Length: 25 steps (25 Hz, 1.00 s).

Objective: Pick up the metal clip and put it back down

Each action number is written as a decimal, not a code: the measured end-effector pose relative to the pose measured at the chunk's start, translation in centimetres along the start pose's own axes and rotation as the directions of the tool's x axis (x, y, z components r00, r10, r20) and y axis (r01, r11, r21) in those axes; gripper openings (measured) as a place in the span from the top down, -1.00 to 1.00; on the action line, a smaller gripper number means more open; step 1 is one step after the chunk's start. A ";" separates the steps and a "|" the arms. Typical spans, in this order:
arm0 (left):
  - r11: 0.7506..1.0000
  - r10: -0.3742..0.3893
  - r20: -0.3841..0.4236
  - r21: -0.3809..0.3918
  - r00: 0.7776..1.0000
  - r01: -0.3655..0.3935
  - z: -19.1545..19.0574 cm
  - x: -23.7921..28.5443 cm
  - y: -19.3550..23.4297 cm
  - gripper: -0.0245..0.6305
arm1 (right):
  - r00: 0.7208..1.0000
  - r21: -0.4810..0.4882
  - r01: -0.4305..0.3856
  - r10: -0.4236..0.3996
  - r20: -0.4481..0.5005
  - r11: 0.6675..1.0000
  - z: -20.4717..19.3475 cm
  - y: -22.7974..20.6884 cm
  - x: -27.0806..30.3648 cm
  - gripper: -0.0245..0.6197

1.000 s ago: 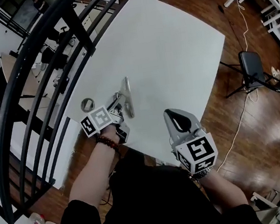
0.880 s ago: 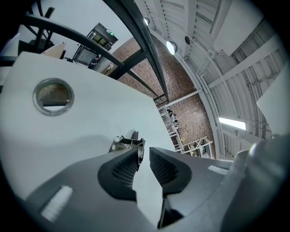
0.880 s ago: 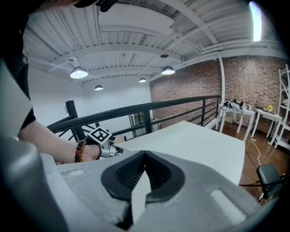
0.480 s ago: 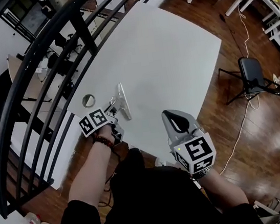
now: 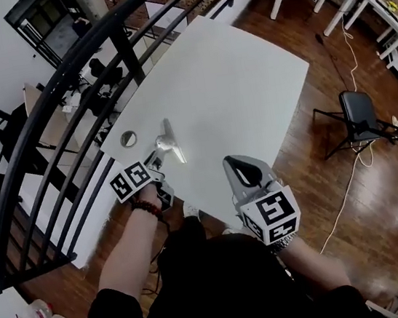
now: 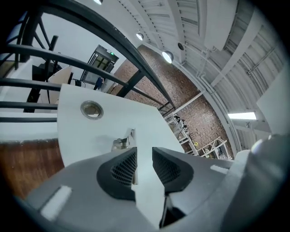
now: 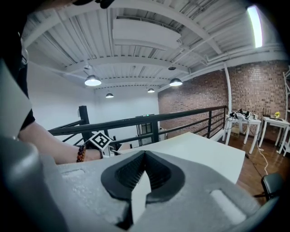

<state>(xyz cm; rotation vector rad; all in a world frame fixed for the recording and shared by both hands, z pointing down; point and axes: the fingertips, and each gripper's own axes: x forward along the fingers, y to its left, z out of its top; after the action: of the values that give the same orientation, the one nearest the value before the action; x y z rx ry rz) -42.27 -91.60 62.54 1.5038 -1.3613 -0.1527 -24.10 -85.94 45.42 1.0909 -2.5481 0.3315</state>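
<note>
The metal clip [image 5: 168,140] lies on the white table [image 5: 224,77] near its front left corner. My left gripper [image 5: 157,161] hovers just behind it at the table's edge. In the left gripper view the jaws [image 6: 144,154] stand apart and nothing is between them. The clip [image 6: 124,141] rests on the table just beyond the fingertips, not touched. My right gripper [image 5: 249,175] hangs off the table's near edge, above the floor. Its pads [image 7: 144,156] meet at the tips with nothing held.
A round metal ring [image 5: 128,137] is set in the table left of the clip, also in the left gripper view [image 6: 91,108]. A black railing [image 5: 64,85] runs along the table's left side. A black chair [image 5: 359,106] stands on the wood floor at right.
The left gripper's jaws have let go of the clip and drawn back toward the table's near edge. The clip now lies free on the table. The right gripper stays shut.
</note>
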 end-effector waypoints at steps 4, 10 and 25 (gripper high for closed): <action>1.000 -0.009 0.073 0.009 0.997 0.009 -0.6 -3.4 -2.0 0.59 | 0.998 -0.025 -0.046 0.047 0.033 0.999 0.2 1.1 -2.4 0.95; 0.997 -0.069 0.156 0.041 0.985 0.063 -3.5 -8.9 -6.6 0.69 | 0.991 -0.065 -0.115 0.119 0.065 0.991 -0.4 3.3 -6.7 0.95; 0.850 -0.214 0.168 0.518 0.962 0.099 -10.6 -19.6 -19.3 0.87 | 0.971 -0.113 -0.203 0.215 0.102 0.973 -1.9 8.1 -13.1 0.95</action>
<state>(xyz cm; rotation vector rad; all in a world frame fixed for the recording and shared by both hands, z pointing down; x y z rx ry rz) -29.30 -73.85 42.89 2.0964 -1.5283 -0.0657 -21.19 -71.27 41.22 0.8275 -2.7550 0.1934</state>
